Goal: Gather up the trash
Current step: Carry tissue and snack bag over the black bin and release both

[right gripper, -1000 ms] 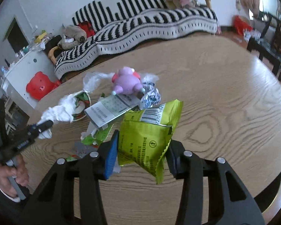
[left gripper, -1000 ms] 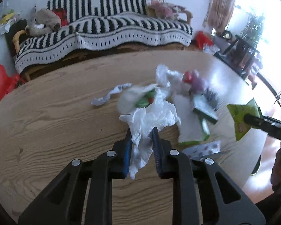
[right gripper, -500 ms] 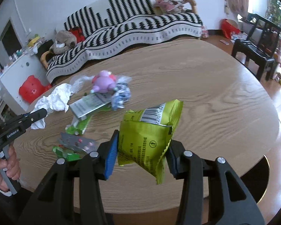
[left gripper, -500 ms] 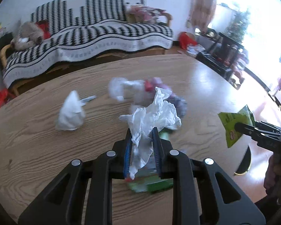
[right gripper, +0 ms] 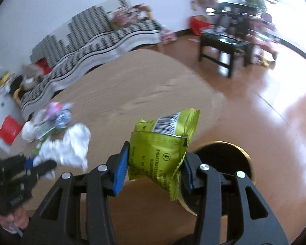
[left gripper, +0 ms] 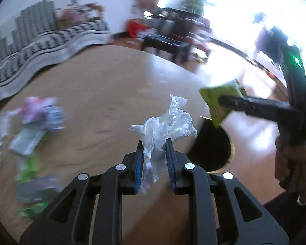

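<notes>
My left gripper is shut on a crumpled white tissue and holds it above the table's right edge. My right gripper is shut on a green snack packet, held just above a dark round bin with a gold rim on the floor beside the table. The bin also shows in the left wrist view, with the packet above it. More trash lies in a pile on the table's left part, blurred.
The round wooden table ends just before the bin. A striped sofa stands behind it. A black low table and chairs stand on the shiny floor at the right.
Both grippers swung right, away from the trash pile and toward the table's right edge. The bin has come into view under the green packet. Both still hold their items.
</notes>
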Motion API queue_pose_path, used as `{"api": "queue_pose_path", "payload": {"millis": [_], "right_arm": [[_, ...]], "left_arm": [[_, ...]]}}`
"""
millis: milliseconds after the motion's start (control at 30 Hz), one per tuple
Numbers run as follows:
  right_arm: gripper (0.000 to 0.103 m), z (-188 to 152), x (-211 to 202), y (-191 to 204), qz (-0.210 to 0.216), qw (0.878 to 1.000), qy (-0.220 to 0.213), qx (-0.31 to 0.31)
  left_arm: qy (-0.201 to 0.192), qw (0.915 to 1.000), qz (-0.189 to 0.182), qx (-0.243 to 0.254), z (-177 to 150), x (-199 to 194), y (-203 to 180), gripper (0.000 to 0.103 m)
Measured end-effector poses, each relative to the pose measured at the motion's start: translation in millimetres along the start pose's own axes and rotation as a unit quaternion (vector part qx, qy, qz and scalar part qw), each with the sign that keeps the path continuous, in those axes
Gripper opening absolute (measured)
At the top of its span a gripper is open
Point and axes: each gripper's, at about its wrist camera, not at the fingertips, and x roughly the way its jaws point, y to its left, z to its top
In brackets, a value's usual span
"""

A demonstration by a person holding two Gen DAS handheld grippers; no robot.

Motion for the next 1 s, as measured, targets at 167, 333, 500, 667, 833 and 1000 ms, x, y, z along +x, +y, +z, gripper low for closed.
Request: {"api": "queue_pose_path", "payload": {"millis": [167,333,500,667,833,1000], "right_arm": [[0.045,-18,-12,-72,-0.050,0.998,0.009,0.049],[0.045,-35,-2,-121,-0.066,0.993,0.041,0.090],[0.046,-39,14,-134,-0.064,0.991,0.065,0.099],[0.046,-39,26,-135,-0.064,0.990,0.079,0.097],[0.046,-37,29,-135,-0.064,0.990,0.081,0.099],[0.046,-36,32,-136,-0.065,0.989,0.085,0.103]], "left_arm": [[0.035,0.9980,-0.045,0.028,-2,45,-58,0.021],[0.063,0.9951,-0.063,0.045,-7,88,-96,0.021],[0.084,0.9934,-0.060,0.051,-8,128,-109,0.021],[0.095,0.9929,-0.054,0.048,-7,150,-108,0.021],[0.092,0.9936,-0.046,0.048,-5,157,-110,0.021],[0.088,0.9938,-0.048,0.049,-5,155,-112,0.021]]}}
